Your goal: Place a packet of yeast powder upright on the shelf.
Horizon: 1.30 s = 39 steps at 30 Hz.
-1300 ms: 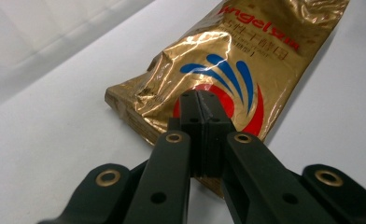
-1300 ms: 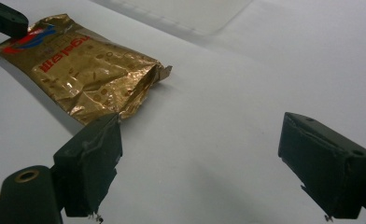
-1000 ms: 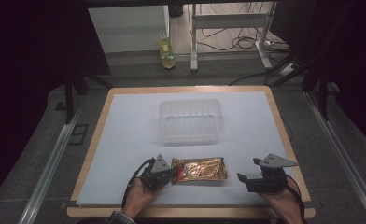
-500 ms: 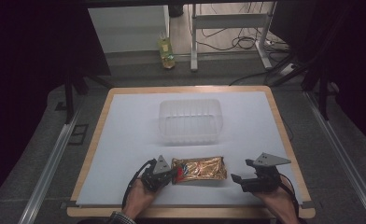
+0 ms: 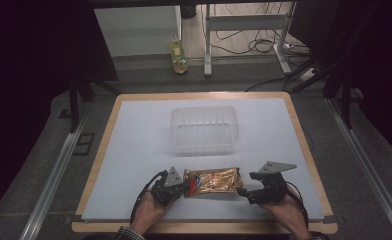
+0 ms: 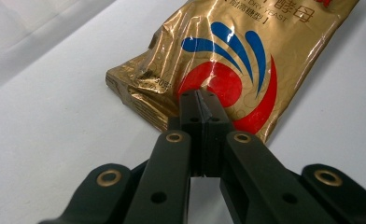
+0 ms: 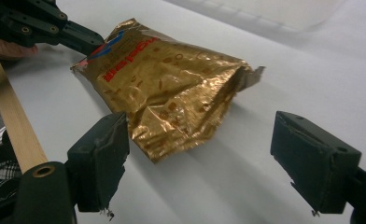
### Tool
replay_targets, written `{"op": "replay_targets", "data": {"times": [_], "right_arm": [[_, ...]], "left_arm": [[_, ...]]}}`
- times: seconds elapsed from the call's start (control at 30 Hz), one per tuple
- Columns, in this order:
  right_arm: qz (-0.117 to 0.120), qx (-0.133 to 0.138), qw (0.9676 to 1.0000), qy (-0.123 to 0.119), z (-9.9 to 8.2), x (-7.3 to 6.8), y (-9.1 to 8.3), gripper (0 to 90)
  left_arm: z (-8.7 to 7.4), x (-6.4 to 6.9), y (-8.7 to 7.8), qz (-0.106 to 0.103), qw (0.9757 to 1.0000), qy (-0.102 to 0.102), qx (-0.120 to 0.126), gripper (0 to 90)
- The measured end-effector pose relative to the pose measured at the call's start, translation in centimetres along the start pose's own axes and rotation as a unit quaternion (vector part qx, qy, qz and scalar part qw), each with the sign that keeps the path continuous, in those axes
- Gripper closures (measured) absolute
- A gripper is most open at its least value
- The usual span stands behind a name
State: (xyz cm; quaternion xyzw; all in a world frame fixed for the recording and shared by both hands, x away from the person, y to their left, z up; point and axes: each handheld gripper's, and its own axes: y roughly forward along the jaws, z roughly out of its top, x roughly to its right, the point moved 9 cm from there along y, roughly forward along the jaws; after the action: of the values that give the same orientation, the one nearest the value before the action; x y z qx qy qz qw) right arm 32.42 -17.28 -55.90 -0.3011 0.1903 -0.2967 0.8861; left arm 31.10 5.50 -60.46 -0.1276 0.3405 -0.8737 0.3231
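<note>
White tabletop (image 5: 134, 150) carries a gold foil packet (image 5: 213, 181) that the left gripper (image 5: 183, 187) clamps by one end, steadying it while the right gripper (image 5: 241, 191), jaws spread wide but just closing slightly, nears its free end.

Packet (image 5: 213, 181) on table (image 5: 134, 150), tub (image 5: 204, 129) behind it

Gold foil packet (image 6: 246, 51) gleams, with a red disc, blue arcs and a red crescent. Black jaws on both grippers. White table sheet (image 5: 134, 145), pale wooden rim, clear tub (image 5: 204, 129).
</note>
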Motion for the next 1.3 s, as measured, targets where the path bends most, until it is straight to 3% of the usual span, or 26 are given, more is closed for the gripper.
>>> {"op": "replay_targets", "data": {"times": [0.13, 0.3, 0.73, 0.87, 1.2, 1.3], "right_arm": [[0.005, -0.006, 1.0000, 0.000, 0.2, -0.2, 0.7, 19.5], [0.027, -0.011, 0.9992, 0.026, 0.5, -0.2, 1.7, 19.5], [0.063, -0.038, 0.9958, 0.055, 0.7, -0.4, 3.9, 21.0], [0.073, -0.038, 0.9945, 0.065, 0.9, -0.4, 4.1, 23.5], [0.067, -0.064, 0.9907, 0.100, 0.1, 0.3, 3.9, 25.8], [0.077, -0.061, 0.9893, 0.108, 0.1, 0.3, 3.9, 26.2]], "left_arm": [[0.0, 0.0, 0.0, -0.001, 1.0000, 0.000, 0.001, 89.8], [0.0, 0.0, 0.0, -0.002, 1.0000, -0.001, 0.002, 89.8], [0.0, 0.0, 0.0, -0.001, 1.0000, 0.004, 0.001, 89.8], [0.0, 0.0, 0.0, -0.001, 1.0000, 0.004, 0.001, 89.9], [0.0, 0.0, 0.0, 0.003, 1.0000, 0.008, 0.000, 89.9], [0.0, 0.0, 0.0, 0.002, 1.0000, 0.008, 0.000, 89.9]]}}
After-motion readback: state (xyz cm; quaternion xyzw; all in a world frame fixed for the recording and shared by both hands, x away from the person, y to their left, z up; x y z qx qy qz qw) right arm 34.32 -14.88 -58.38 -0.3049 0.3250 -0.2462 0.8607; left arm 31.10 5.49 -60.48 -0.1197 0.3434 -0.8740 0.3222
